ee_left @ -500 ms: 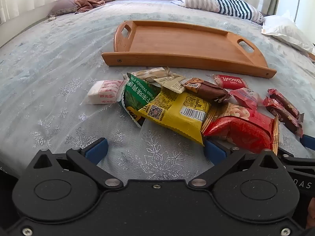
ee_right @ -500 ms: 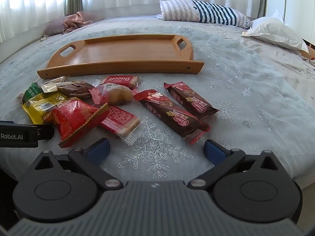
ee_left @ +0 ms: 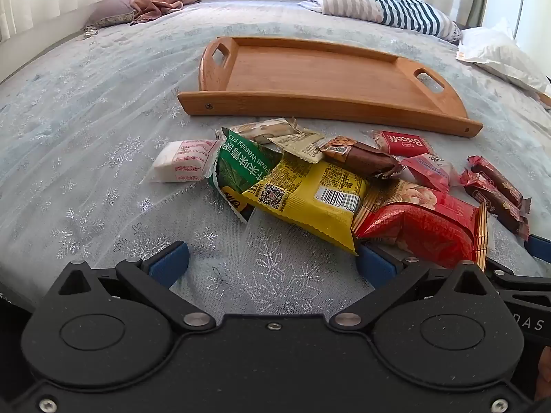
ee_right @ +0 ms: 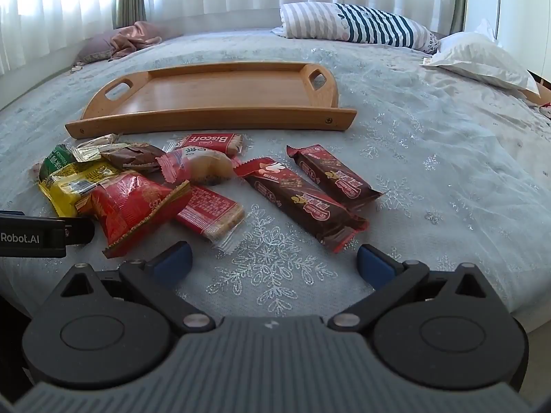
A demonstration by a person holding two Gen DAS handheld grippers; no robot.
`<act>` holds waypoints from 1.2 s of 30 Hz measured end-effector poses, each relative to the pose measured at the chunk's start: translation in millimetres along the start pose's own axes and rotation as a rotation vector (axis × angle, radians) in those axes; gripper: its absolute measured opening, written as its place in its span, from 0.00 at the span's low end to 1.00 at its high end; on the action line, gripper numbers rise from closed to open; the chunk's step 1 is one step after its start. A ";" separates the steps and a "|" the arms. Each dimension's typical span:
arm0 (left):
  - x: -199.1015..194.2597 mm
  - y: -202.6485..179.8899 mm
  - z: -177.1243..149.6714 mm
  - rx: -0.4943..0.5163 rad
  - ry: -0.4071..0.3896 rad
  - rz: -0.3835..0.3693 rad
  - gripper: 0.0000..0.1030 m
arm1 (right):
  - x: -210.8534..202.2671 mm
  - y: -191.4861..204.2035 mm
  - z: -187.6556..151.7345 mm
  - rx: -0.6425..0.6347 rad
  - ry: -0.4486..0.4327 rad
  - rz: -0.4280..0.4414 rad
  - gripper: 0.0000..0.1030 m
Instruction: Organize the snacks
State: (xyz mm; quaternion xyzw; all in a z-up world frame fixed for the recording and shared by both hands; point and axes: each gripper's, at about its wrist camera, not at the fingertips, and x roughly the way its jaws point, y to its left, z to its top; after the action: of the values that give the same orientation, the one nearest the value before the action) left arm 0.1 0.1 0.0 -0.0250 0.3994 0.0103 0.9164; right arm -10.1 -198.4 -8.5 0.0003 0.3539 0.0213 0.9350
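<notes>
**Snack pickup: risks at the approach stage**

The left gripper point(ee_left: 272, 261) and the right gripper point(ee_right: 273, 263) are hovering over the bed point(ee_right: 447, 158), each with its fingers spread fully apart and nothing between them.

Nearest, the red bag point(ee_left: 423, 230) is lying just beside the left gripper's right finger point(ee_left: 373, 265); a careless closing stroke is likely to snag its crimped edge rather than its body.

Further on, the yellow bag point(ee_left: 310, 196) is overlapping the green bag point(ee_left: 241, 168) and the brown bar point(ee_left: 365, 160). Lifting one is likely to drag its neighbours.

The two chocolate bars point(ee_right: 303, 199) are lying side by side, so wide fingers risk pinching both.

Beyond the pile, the wooden tray point(ee_right: 213, 117) is sitting empty on soft bedding; a heavy drop could tilt it.
</notes>
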 end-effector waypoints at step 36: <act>-0.1 0.0 -0.1 0.001 -0.004 0.000 1.00 | -0.8 -0.4 -0.5 -0.006 -0.004 -0.009 1.00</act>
State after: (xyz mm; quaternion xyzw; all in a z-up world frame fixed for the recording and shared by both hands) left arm 0.0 0.0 0.0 -0.0246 0.3978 0.0104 0.9171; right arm -11.0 -198.9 -8.3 -0.0042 0.3520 0.0184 0.9358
